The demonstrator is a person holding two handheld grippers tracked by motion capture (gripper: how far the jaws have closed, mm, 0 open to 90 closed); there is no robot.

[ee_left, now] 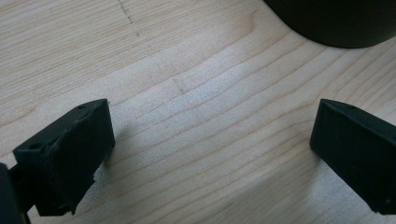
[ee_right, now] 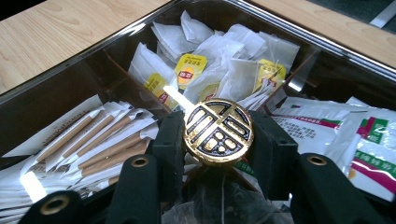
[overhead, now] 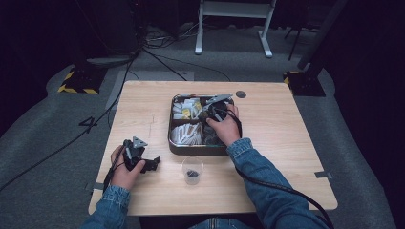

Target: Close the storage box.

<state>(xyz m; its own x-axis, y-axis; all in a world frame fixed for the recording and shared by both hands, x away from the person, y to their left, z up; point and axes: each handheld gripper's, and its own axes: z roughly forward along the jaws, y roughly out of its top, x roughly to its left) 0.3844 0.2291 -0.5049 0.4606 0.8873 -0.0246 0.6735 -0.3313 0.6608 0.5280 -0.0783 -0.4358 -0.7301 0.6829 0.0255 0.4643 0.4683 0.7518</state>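
One tray (overhead: 171,138) — one cup (overhead: 192,168) (one gold medallion (ee_right: 218,131)).

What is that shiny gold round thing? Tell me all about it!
The gold disc is round and thick, shiny like metal, with black cut-out line patterns on its face. It stands on edge, face toward the camera, pinched between the right tongs above the tray of tea bags and packets. Only the tongs touch it.

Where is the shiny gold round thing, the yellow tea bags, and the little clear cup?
gold round piece (ee_right: 218,131): right gripper view, middle of its patterned face, between the black fingers.
yellow tea bags (ee_right: 190,70): right gripper view, on one bag's yellow label.
clear cup (overhead: 192,169): high view, on its side wall.
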